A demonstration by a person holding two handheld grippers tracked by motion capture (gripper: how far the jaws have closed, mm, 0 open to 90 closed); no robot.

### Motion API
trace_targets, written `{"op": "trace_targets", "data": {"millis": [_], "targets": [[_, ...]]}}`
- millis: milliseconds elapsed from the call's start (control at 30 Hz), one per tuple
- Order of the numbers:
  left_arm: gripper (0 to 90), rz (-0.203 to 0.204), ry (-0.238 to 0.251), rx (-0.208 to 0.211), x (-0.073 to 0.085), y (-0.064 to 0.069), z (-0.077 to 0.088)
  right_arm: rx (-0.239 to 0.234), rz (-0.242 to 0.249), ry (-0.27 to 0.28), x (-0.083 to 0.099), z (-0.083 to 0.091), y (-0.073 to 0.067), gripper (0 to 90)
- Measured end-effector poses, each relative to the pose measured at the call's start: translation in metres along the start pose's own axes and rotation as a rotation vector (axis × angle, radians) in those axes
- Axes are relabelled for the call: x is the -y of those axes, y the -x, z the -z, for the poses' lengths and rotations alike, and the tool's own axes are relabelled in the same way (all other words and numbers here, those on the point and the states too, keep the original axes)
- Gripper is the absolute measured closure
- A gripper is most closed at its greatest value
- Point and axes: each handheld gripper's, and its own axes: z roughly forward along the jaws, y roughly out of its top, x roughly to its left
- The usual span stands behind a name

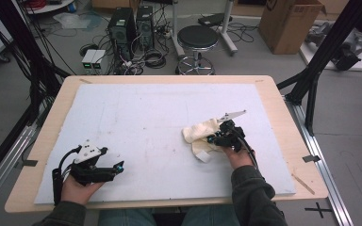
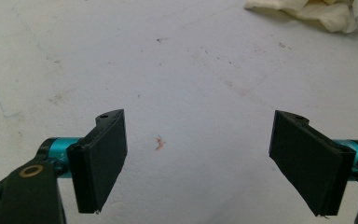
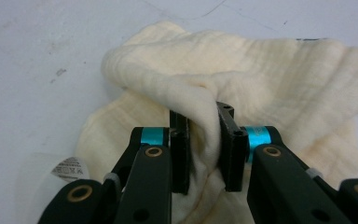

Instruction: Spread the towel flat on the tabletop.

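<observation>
From the high view, a cream cloth (image 1: 201,134) lies bunched on the pale sheet (image 1: 141,122) that covers the wooden table (image 1: 283,122), right of the middle. The right hand-held gripper (image 1: 215,138) sits at the cloth's right edge, touching it, with the person's right hand (image 1: 237,155) behind it. The left hand-held gripper (image 1: 115,168) rests low over the sheet near the front left corner, well apart from the cloth, held by the left hand (image 1: 78,188). Beyond the table stand a black stool (image 1: 197,40) and a cardboard box (image 1: 290,23).

In the left gripper view, the left hand-held gripper (image 2: 212,163) has its jaws spread wide with only bare, stained sheet between them. The cloth (image 2: 307,11) lies far off at the upper right edge.

In the right gripper view, the right hand-held gripper (image 3: 204,149) is narrowed onto a raised fold of the cloth (image 3: 242,79), both pads pressing the fabric pinched between them. A white label (image 3: 67,169) pokes out at the cloth's lower left.
</observation>
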Motion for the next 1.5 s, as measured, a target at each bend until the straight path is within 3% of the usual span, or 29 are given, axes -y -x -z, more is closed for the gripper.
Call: {"op": "trace_targets", "data": {"millis": [433, 800, 1133, 1500], "targets": [[19.5, -0.002, 0.0, -0.001, 0.0, 0.0, 0.001, -0.027, -0.025, 0.066, -0.007, 0.021, -0.006, 77.7], [19.5, 0.002, 0.006, -0.004, 0.0, 0.0, 0.002, -0.074, 0.018, 0.114, -0.032, 0.033, -0.032, 77.7], [19.5, 0.002, 0.006, -0.002, 0.0, -0.001, 0.002, -0.11, 0.047, 0.14, -0.053, 0.033, -0.052, 77.6], [19.5, 0.001, 0.008, 0.001, 0.0, 0.0, 0.002, -0.146, 0.076, 0.143, -0.073, 0.019, -0.074, 77.5]]}}
